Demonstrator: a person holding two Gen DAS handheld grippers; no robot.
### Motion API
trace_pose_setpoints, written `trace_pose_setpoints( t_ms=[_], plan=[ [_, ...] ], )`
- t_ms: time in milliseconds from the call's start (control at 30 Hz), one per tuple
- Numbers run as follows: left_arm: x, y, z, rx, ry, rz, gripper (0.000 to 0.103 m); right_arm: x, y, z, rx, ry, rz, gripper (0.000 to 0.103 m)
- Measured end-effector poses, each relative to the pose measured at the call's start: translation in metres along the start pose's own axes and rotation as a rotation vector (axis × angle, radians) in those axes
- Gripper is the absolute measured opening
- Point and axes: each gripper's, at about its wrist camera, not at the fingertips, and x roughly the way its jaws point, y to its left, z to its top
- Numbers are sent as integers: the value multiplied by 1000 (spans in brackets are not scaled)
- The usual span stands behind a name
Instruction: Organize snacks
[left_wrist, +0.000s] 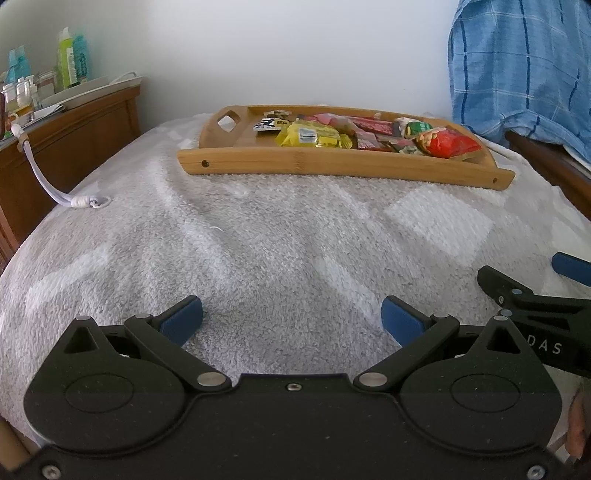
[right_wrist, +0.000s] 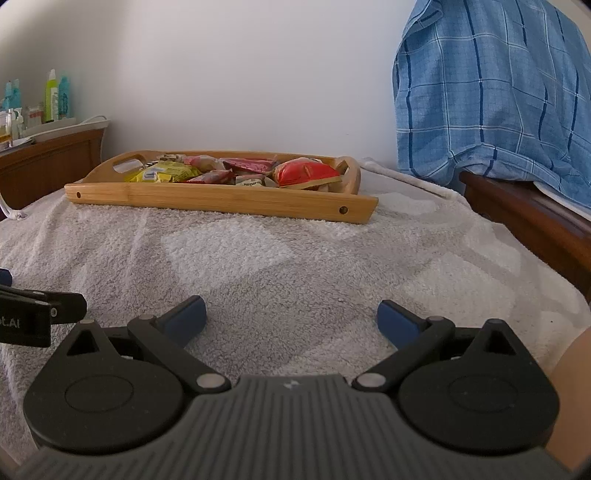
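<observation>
Fingers of the left gripper (left_wrist: 291, 317) were spread wide with nothing between the blue pads; those of the right gripper (right_wrist: 291, 317) were spread equally wide and also held nothing. Both units hovered low over a grey-and-white towel (left_wrist: 280, 236), side by side, with the right unit's black body visible just to the right of the left fingers.

Well ahead of both sets of fingers, a bamboo tray (left_wrist: 332, 166) rested flat on the towel, a cut-out handle at each end. All visible snacks lay inside it:
- a yellow packet (left_wrist: 314, 136) toward the left end;
- red wrappers (left_wrist: 369, 127) across the middle;
- a red bag (left_wrist: 448, 143) at the right end, one edge resting over the tray rim;
- a small green-labelled pack (left_wrist: 417, 129) just behind the red bag.

Ahead and left of the fingers stood a wooden cabinet (left_wrist: 70, 147) carrying bottles (left_wrist: 72, 59). Ahead and right hung a blue checked cloth (right_wrist: 491, 92) over a wooden rail.
</observation>
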Motion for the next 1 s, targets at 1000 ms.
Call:
trace_pose_setpoints(
  t_ms=[1000],
  plan=[
    [0, -3, -2, 15, -6, 12, 103, 0, 0, -1, 0, -1, -1, 103]
  ],
)
